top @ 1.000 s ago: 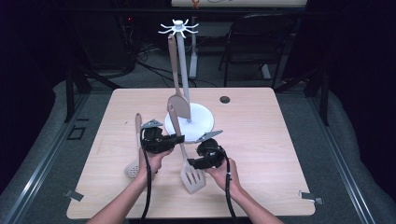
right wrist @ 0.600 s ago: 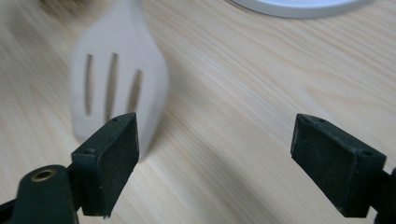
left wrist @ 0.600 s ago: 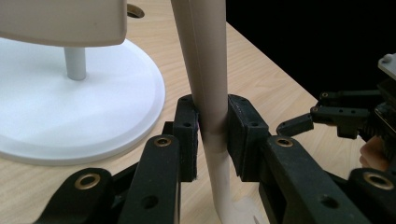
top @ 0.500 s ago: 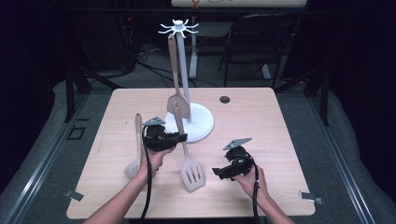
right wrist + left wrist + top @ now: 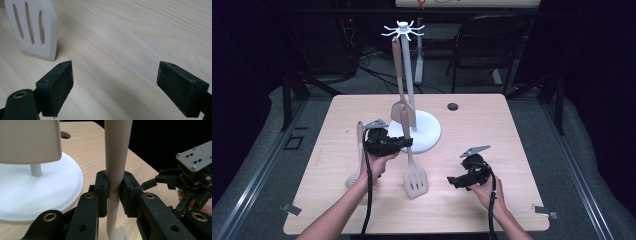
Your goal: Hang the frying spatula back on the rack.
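On the counter lies the spatula, handle clamped mid-length in the left claw; it looks light, stiff, smooth. Right claw gapes, empty.

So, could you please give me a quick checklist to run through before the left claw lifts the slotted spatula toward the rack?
1. Left claw shut on the beige slotted spatula handle: ok.
2. Grip placed near the handle's middle: ok.
3. Right claw open and apart from the spatula: ok.
4. White hook rack stand upright on its round base: ok.
5. Free hook at the top: cannot tell.
6. Hanging wooden turner out of the lifting path: not ok, it hangs close beside the handle.
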Demonstrator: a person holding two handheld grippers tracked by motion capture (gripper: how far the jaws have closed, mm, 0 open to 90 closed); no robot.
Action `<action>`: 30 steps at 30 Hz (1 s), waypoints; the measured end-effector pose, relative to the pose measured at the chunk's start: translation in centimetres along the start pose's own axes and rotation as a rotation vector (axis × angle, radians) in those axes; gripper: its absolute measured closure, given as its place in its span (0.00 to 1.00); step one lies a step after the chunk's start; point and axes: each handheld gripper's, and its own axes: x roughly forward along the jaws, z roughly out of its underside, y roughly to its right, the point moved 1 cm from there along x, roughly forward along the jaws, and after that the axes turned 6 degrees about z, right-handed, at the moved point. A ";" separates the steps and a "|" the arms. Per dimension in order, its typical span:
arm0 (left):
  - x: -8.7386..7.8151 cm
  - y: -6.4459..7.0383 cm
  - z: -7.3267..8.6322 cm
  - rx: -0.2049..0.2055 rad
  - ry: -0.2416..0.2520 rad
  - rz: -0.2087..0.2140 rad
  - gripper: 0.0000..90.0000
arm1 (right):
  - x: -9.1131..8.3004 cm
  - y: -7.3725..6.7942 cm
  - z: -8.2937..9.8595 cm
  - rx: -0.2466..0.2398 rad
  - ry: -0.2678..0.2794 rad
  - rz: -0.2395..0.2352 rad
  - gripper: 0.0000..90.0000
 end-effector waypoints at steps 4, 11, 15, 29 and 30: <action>-0.1 0.2 -0.8 0.034 -0.014 -0.007 0.86 | 0.0 0.1 0.2 0.000 -0.009 0.000 0.15; -0.3 0.6 -2.2 0.087 -0.003 -0.010 0.86 | -0.1 0.4 0.1 0.005 -0.005 -0.001 0.15; -0.3 0.7 -2.8 0.102 -0.009 -0.015 0.86 | -0.1 0.4 0.1 0.001 -0.005 0.006 0.14; -0.3 1.0 -5.2 0.156 -0.017 -0.010 0.86 | -0.4 0.7 -0.1 0.002 0.006 -0.005 0.14; -0.3 1.0 -5.3 0.158 -0.015 -0.009 0.86 | -0.4 0.7 -0.1 0.003 0.007 0.001 0.14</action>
